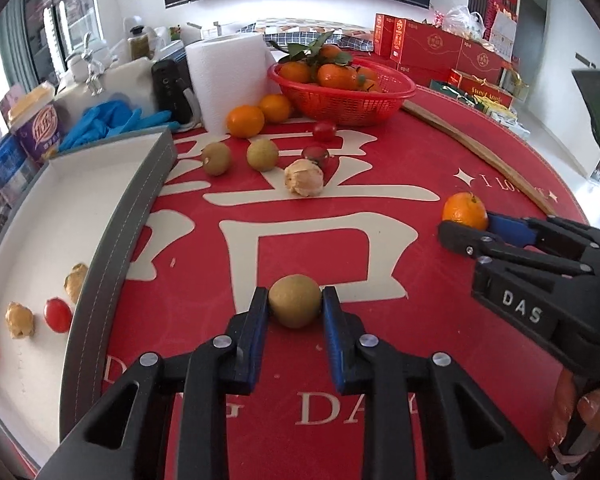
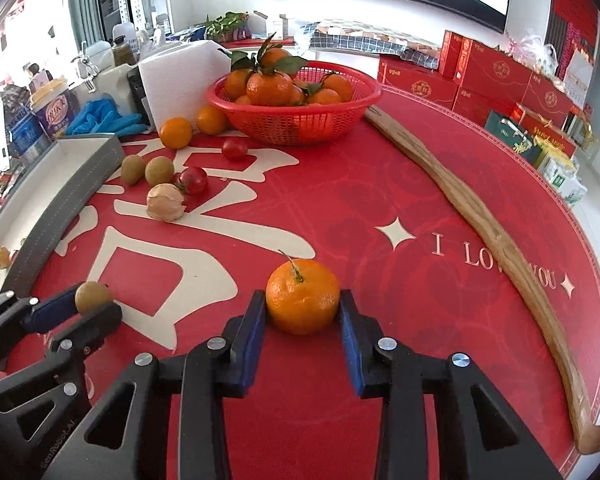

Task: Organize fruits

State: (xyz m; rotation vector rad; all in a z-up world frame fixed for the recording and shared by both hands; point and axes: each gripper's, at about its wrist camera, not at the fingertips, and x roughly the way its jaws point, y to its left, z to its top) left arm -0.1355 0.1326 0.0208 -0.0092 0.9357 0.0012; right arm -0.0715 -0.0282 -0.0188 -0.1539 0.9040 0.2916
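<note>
Your left gripper (image 1: 295, 300) has its two blue pads on either side of a round tan-green longan (image 1: 295, 306), which sits right at the fingertips on the red tablecloth (image 1: 380, 208); both pads touch its flanks, so the jaws are clamped on it. The fruit is near enough a ball that it has no long axis to speak of.

Your right gripper (image 2: 303, 304) brackets a mandarin (image 2: 303, 296) the same way, at the very tips, pads pressed to its left and right sides, closed around it. Its stem points up and slightly toward the far side of the table, with the fruit resting on its flat underside. The two grippers are well apart (each shows in the other's camera, at the edge).

To your left the grey-edged white tray (image 1: 112, 240) holds a cherry tomato (image 1: 57, 314), two husked physalis and part of an orange fruit at the frame's edge. Beyond the fingers, loose on the cloth: two more longans, two cherry tomatoes, one papery physalis (image 2: 165, 202) and two mandarins beside the red basket (image 2: 296, 120) of leafy mandarins.

Readable writing: "I LOVE YOU" on the cloth, partly crossed by the long wooden stick (image 2: 480, 216); "DAS" on your right gripper's body; large cream characters and "DA" in front of the left fingers.
</note>
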